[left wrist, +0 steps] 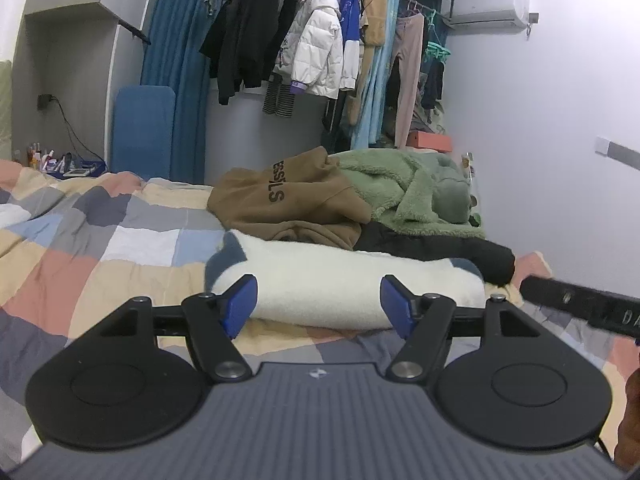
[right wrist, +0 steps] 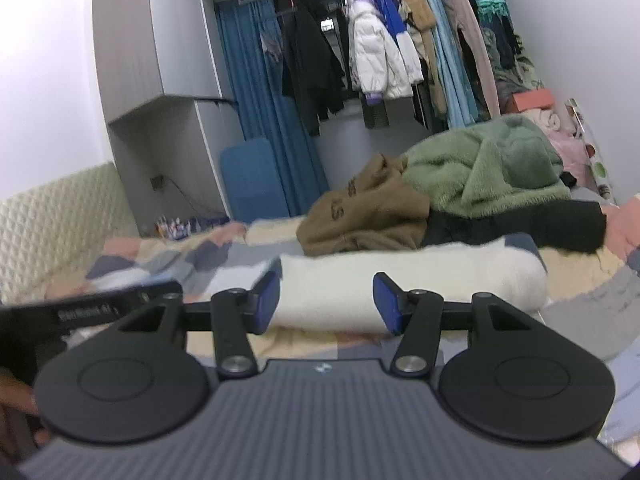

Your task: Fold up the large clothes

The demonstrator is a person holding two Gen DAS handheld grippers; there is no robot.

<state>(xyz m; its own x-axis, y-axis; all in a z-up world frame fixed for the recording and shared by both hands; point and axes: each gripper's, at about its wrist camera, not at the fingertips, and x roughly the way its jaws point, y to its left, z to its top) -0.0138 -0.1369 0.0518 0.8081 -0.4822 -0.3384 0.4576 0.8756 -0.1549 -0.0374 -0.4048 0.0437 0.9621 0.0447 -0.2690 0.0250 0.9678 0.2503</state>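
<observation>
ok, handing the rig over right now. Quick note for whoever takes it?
Left gripper: open, empty, aimed at the folded white garment on the patchwork quilt.
Right gripper: open, empty, facing the same bundle.
Done: white piece looks folded.
Left: brown hoodie, green fleece and black garment lie heaped behind it, unfolded.

Light: soft, even indoor light is filling the room; no lamp is showing.
Shadows: faint ones are lying under the white folded fleece (left wrist: 360, 280).
Blur: the right wrist view is smearing, the patchwork quilt (right wrist: 192, 256) most.
Sharpness: the left wrist view is staying crisp.
Distortion: fisheye is bending the walls at the edges.
</observation>
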